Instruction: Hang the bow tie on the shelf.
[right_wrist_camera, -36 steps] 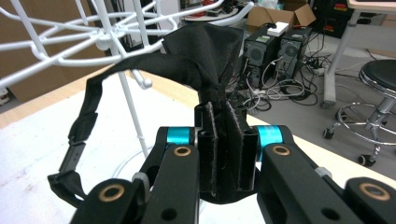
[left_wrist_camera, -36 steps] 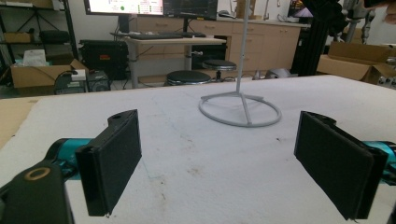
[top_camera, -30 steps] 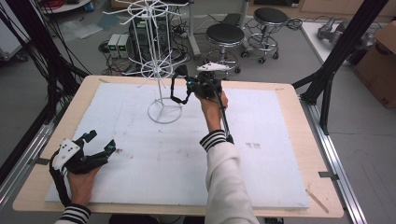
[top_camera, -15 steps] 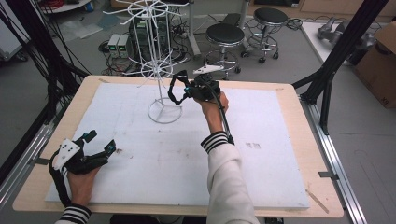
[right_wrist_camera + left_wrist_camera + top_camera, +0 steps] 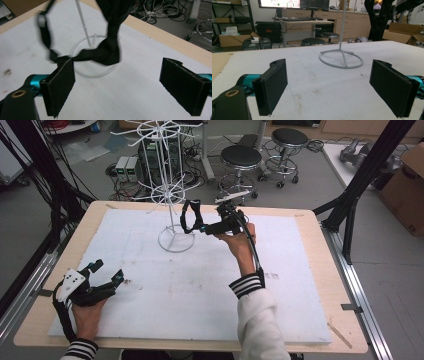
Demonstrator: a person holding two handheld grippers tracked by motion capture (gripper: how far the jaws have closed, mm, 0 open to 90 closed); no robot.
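A white wire rack (image 5: 172, 205) stands on a ring base at the back of the table. A black strap loop (image 5: 189, 216) with a silver buckle seems to hang from an arm of its lower tier. My right gripper (image 5: 201, 227) points left at it, just to its right. Its jaws have just been opening and stand open. In the right gripper view the blurred strap (image 5: 110, 50) dangles ahead of the right gripper (image 5: 117, 72), its low end close over the left pad (image 5: 61, 85). No pad presses on it. My left gripper (image 5: 106, 270) rests open at the front left.
The rack's ring base (image 5: 341, 58) lies ahead of my left gripper (image 5: 329, 82) on the white mat (image 5: 200, 295). Past the table's wooden far edge (image 5: 280, 211) are round stools (image 5: 241, 157) and cables on the floor. Black frame posts (image 5: 360, 185) flank the table.
The right gripper's jaws have gone from shut on the strap to open. The right hand has drawn back a little to the right, and the strap stays by the rack. The left hand has not moved.
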